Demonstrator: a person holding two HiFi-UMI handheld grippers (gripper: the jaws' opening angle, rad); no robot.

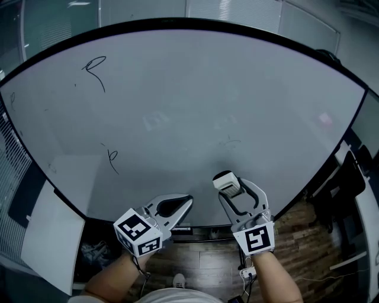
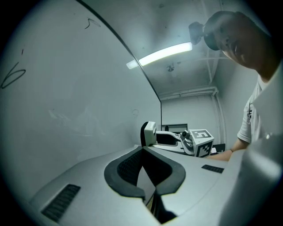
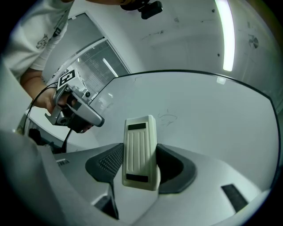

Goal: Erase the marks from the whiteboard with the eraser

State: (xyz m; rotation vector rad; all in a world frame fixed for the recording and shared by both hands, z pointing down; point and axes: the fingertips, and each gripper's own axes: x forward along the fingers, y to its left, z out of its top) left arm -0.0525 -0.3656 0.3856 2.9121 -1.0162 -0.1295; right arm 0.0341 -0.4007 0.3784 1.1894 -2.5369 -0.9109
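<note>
Barely legible scribble (image 1: 228,142) near eraser (image 1: 225,181).

From here I see a dark wooden plank floor (image 1: 207,257) below, glass partition panels (image 1: 148,9) at the far side, and a flat white panel (image 1: 50,237) lower left. Overhead, a long fluorescent strip light (image 2: 163,54) glows on the pale grey ceiling (image 2: 185,77).

In the head view, a tiny mark (image 1: 12,99) at the 9 o'clock edge of the whiteboard (image 1: 195,89) is too small to read. Pale smudges (image 1: 228,142) toward 4 o'clock from its middle are too faint to make out. The right gripper (image 1: 232,190) hides the lower end of the eraser (image 1: 224,177). In the left gripper view, a loop mark (image 2: 11,76) is cut off at 9 o'clock.
</note>
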